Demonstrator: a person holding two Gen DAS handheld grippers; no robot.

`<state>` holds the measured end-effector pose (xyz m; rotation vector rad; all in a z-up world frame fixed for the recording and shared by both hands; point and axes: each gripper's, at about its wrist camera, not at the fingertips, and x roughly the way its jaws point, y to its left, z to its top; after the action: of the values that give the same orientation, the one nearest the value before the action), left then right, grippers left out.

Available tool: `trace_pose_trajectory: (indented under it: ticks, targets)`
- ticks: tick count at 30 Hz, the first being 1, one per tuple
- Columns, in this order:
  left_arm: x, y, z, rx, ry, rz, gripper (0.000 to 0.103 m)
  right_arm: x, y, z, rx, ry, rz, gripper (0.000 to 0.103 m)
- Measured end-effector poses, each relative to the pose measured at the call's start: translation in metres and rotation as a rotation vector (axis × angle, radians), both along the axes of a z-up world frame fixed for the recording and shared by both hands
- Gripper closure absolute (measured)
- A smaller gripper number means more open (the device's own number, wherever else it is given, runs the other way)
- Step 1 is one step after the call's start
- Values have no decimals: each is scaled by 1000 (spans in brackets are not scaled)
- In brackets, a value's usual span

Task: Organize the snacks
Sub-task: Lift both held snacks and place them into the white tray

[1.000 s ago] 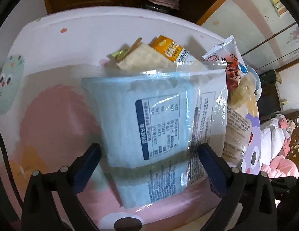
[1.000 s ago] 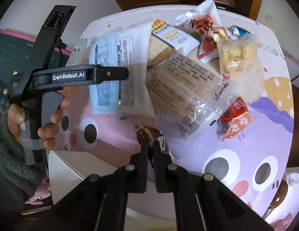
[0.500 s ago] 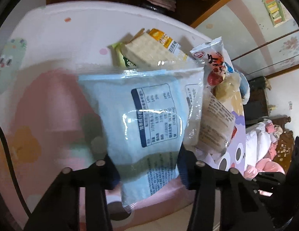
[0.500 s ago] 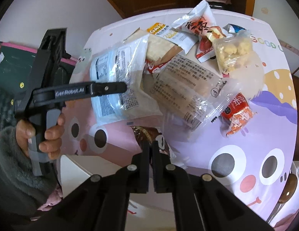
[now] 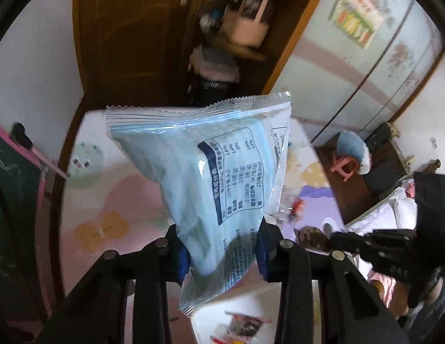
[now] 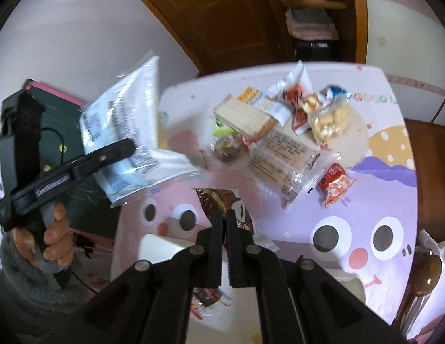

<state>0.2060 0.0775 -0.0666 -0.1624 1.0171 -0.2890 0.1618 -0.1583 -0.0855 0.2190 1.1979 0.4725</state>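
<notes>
A pale blue snack bag (image 5: 216, 166) with a printed nutrition table hangs in the air above the table. My left gripper (image 5: 222, 252) has it between its blue pads (image 5: 262, 255), the jaws still closing tight on its lower part. In the right wrist view the same bag (image 6: 127, 132) sits high at the left, held by the left gripper (image 6: 119, 150) in a person's hand (image 6: 56, 238). My right gripper (image 6: 223, 215) is shut on a dark brown snack packet (image 6: 213, 200), lifted above the cartoon tablecloth (image 6: 365, 200).
A pile of snacks lies at the table's far side: a cracker pack (image 6: 245, 117), a long clear pack (image 6: 285, 166), a yellow puffs bag (image 6: 328, 120), a red packet (image 6: 334, 180). A wooden cabinet (image 6: 222, 14) stands behind. A dark green board (image 6: 64, 114) is left.
The left jaws closed on the blue bag and raised it off the table, uncovering snacks under it. The right gripper rose, still shut on the brown packet.
</notes>
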Motion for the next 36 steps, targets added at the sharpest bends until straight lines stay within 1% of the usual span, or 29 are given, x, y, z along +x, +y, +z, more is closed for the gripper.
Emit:
trace_pose_trajectory:
  ticks: [2, 4, 6, 10, 13, 14, 16, 19, 21, 24, 27, 28, 29, 31, 34, 36]
  targets:
    - [-23, 2, 22, -1, -37, -10, 69, -16, -1, 15, 18, -32, -7, 101]
    - [-49, 0, 38, -3, -66, -14, 69, -33, -5, 31, 32, -58, -12, 101]
    - [-75, 1, 50, 14, -103, -12, 69, -51, -10, 45, 41, -86, -15, 101]
    - [-131, -15, 61, 141, -212, -19, 69, -94, -23, 70, 50, -130, -24, 101]
    - [-170, -41, 56, 277, -316, -27, 69, -117, -30, 71, 41, -135, -25, 101]
    - [-181, -50, 52, 317, -339, -32, 69, -125, -32, 68, 33, -127, -25, 101]
    - [-206, -62, 44, 374, -379, -41, 69, -137, -36, 63, 23, -107, -25, 101]
    - [-232, -82, 29, 463, -448, -61, 69, -154, -41, 51, 11, -69, -28, 101]
    - [-250, -98, 19, 561, -515, -78, 69, -163, -43, 43, 1, -48, -32, 101]
    - [-273, -118, 3, 675, -607, -105, 69, -173, -46, 30, -2, -12, -39, 101]
    - [-289, -141, -14, 778, -671, -174, 69, -180, -45, 16, -20, 20, -36, 101]
    - [-294, -147, -20, 807, -686, -199, 69, -182, -44, 11, -30, 31, -31, 101]
    - [-299, -152, -24, 820, -693, -220, 69, -184, -44, 6, -38, 42, -29, 101]
    - [-304, -160, -30, 822, -686, -243, 69, -186, -42, -2, -50, 63, -26, 101]
    - [-305, -163, -37, 822, -644, -246, 69, -188, -40, -14, -68, 87, -16, 101]
    - [-299, -162, -41, 821, -598, -242, 69, -188, -39, -21, -75, 105, -12, 101]
